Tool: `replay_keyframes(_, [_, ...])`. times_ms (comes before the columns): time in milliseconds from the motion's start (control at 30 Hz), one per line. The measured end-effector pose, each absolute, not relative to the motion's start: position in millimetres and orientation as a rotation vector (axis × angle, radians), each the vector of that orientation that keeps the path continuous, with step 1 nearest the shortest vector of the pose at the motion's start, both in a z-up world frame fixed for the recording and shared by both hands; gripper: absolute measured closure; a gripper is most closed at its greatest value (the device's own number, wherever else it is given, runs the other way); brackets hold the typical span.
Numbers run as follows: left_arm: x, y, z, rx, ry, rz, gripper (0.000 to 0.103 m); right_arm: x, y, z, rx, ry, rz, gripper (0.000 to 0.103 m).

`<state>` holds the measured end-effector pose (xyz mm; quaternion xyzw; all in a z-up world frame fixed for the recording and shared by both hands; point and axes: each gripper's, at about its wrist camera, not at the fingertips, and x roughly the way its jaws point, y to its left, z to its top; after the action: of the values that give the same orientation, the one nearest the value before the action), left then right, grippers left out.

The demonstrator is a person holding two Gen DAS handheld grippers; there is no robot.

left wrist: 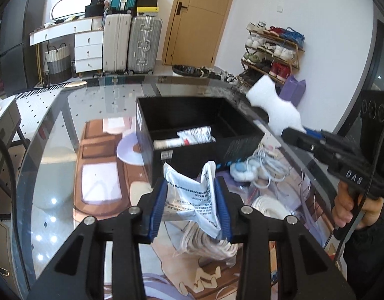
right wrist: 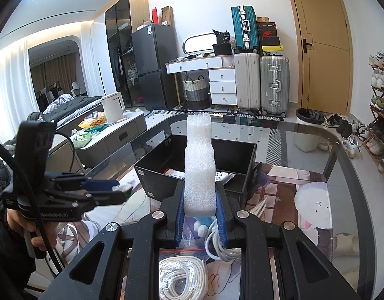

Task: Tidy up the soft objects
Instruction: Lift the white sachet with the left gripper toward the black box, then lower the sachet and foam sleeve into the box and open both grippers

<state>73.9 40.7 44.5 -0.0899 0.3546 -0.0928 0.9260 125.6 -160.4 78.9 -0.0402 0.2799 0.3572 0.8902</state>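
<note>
White foam strip [right wrist: 199, 170] clamped upright in right hand-held gripper [right wrist: 200, 215]; left hand-held gripper [left wrist: 190, 205] grips crumpled packet [left wrist: 192, 195], black box [left wrist: 192, 115] just ahead of both.

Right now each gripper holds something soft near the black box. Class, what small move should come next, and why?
Probably carry the left gripper forward over the black box and let go. It is shut on a crumpled white packet just short of the box's near wall, and a similar packet already lies inside. The right gripper grips the foam block and can follow.
</note>
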Motion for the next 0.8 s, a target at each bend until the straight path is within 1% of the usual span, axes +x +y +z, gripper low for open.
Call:
replay_keyframes(400, [108,26,71,-0.146,0.667,-0.177,0.066,148,-145,90,-0.160,0.618,0.735,0.081])
replay_keyframes(800, [161,22,63,-0.128,0.677,-0.128,0.066,184,-127,76,-0.212,0.693,0.710,0.081])
